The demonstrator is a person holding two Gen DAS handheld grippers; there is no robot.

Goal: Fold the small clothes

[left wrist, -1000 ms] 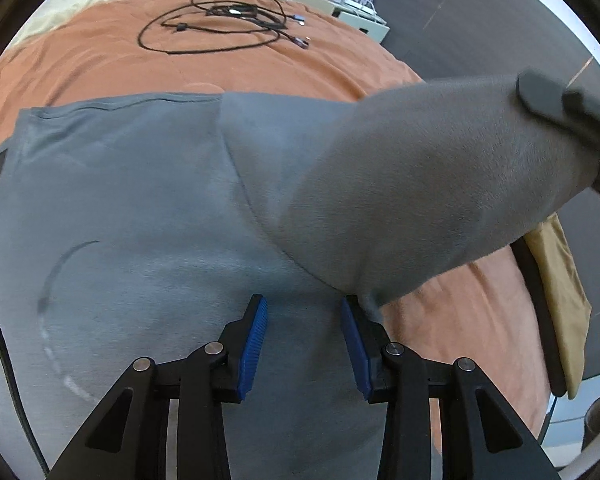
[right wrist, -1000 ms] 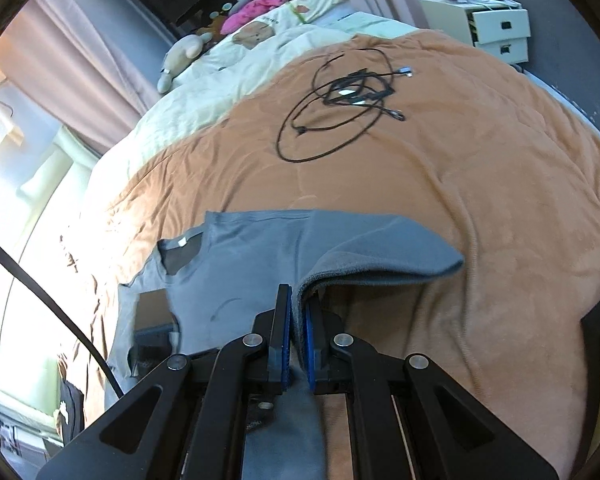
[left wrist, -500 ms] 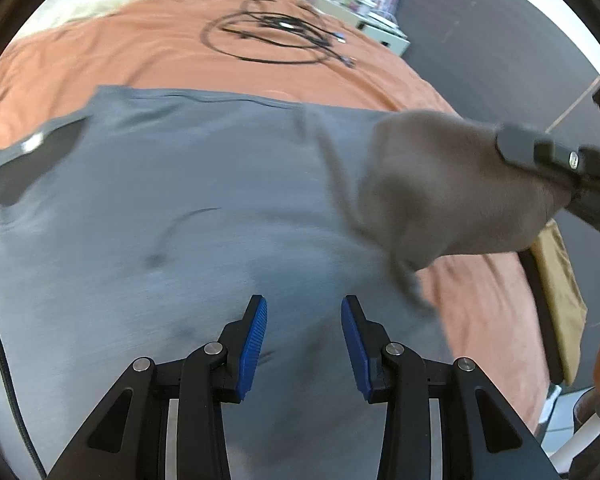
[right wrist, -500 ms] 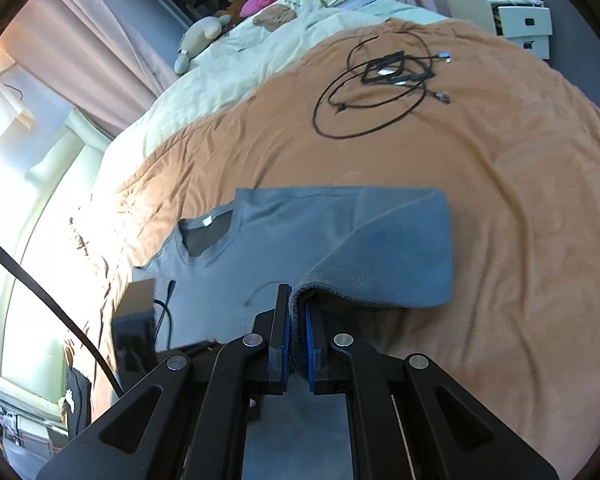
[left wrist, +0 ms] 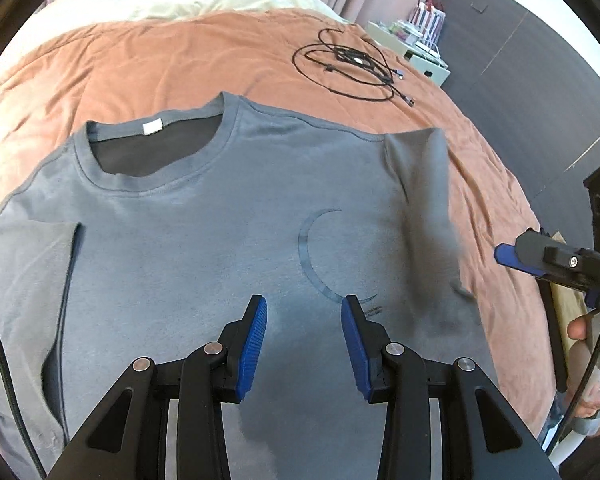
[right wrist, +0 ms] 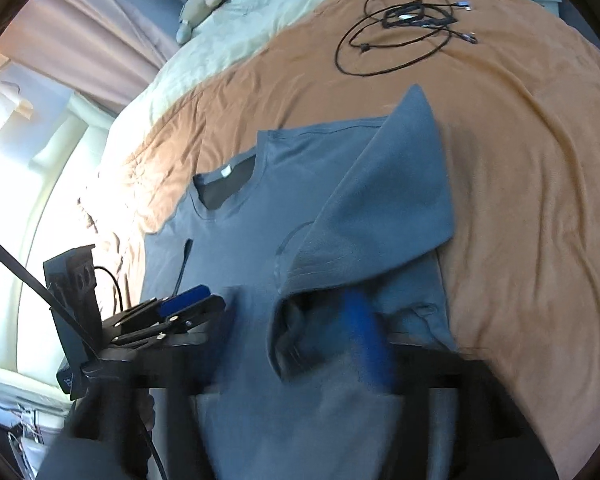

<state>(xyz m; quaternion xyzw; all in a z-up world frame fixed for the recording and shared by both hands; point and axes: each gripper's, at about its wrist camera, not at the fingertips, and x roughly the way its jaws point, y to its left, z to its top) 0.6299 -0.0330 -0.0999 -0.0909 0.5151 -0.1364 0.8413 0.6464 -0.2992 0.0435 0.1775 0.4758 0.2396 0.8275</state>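
Note:
A grey-blue T-shirt [left wrist: 220, 232] lies face up on the orange blanket [left wrist: 160, 60], collar away from me, with a crescent print on the chest. Its right sleeve [left wrist: 420, 184] lies folded inward over the body; it also shows in the right wrist view [right wrist: 380, 200]. The left sleeve [left wrist: 24, 264] is folded in too. My left gripper [left wrist: 304, 340] is open and empty, just above the shirt's lower chest. My right gripper [right wrist: 320, 340] is blurred by motion, its jaws apart over the shirt's right side with the sleeve edge loose between them. It shows at the right edge of the left wrist view [left wrist: 548, 260].
A tangle of black cables [left wrist: 352, 64] lies on the blanket beyond the shirt. A white nightstand [left wrist: 420, 48] stands past the bed's far right corner. Cream bedding and plush toys [right wrist: 204, 4] lie at the head of the bed. The bed edge drops off at the right.
My right gripper carried the right sleeve inward over the shirt and opened, letting it drop. My left gripper drew back toward the hem and stayed open.

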